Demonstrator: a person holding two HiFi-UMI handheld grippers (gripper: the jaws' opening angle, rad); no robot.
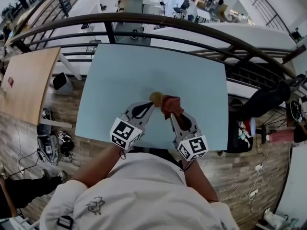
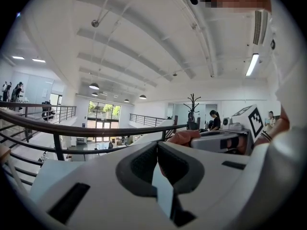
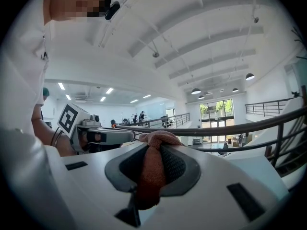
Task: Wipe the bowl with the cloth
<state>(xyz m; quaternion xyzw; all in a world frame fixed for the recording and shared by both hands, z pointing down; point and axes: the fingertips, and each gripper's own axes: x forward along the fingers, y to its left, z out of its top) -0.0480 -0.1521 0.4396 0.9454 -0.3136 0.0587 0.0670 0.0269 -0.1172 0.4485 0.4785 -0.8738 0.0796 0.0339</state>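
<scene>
Right tongs (image 1: 171,114) clamp cloth (image 1: 171,104), left tongs (image 1: 151,105) closed by bowl (image 1: 155,98), over blue table (image 1: 144,71); railing (image 1: 144,18) beyond.

blue table (image 1: 144,71) wide open on far half and out to both sides, plenty of room to pass. only stuff on it: bowl (image 1: 156,98) and cloth (image 1: 171,104) touching, toward near edge. left gripper (image 1: 150,105) and right gripper (image 1: 172,114) angle in on them, just narrow wedge between. railing (image 1: 144,18) curves right behind far edge, wooden table (image 1: 29,80) off left across gap
</scene>
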